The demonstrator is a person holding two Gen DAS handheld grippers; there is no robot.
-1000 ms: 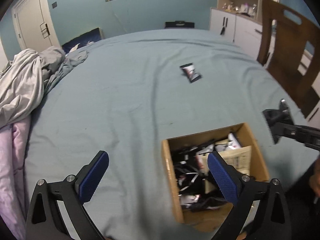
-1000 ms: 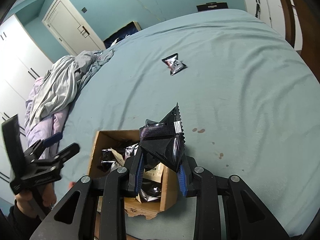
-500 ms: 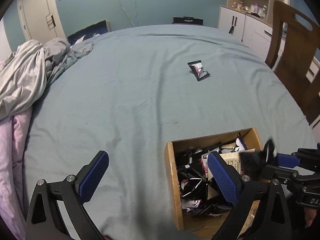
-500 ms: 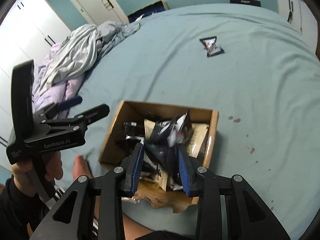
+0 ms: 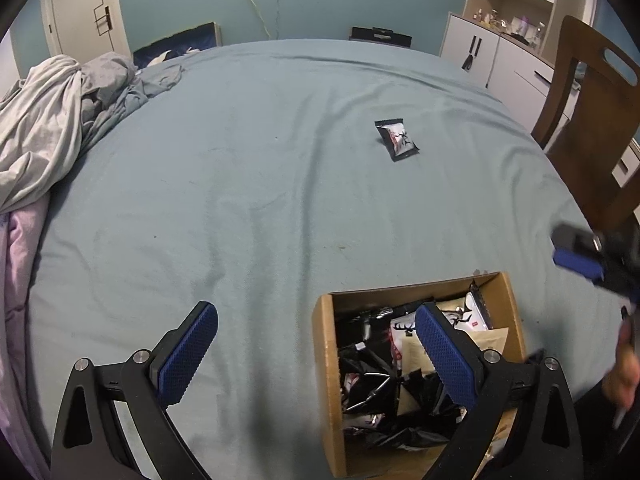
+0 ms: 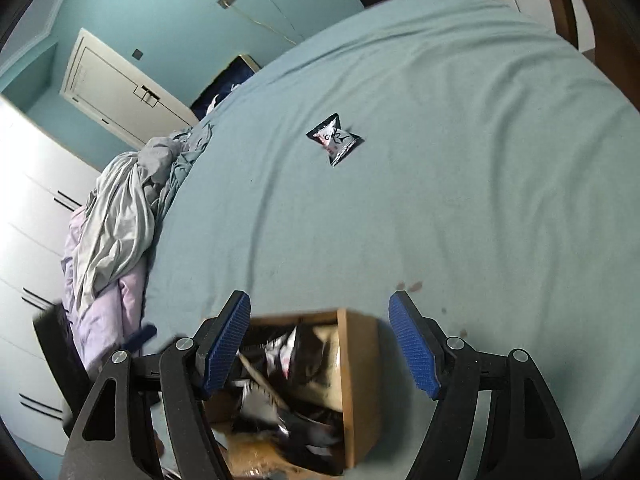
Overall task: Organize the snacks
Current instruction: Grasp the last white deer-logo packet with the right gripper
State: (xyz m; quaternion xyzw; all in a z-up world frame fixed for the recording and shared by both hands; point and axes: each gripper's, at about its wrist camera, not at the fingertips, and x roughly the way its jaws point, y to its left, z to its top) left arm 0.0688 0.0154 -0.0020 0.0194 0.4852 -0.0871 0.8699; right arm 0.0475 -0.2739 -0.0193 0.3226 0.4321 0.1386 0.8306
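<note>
We hold the left gripper (image 5: 316, 350) with its blue-padded fingers (image 5: 188, 354) spread wide and nothing between them; one finger hangs over the teal bedsheet (image 5: 256, 184), the other over the open brown cardboard box (image 5: 326, 376). The box sits on the sheet near us and is filled with black, white and tan snack packets (image 5: 384, 376) lying loosely in a heap. We hold the right gripper (image 6: 320, 344) above the far end of the same box (image 6: 358, 384); its jaws are opening, and no packet is pinched between them. One black-and-white snack packet (image 5: 397, 140) lies alone on the sheet, well apart from the box. A brown wooden chair (image 5: 592, 120) stands beside the bed.
</note>
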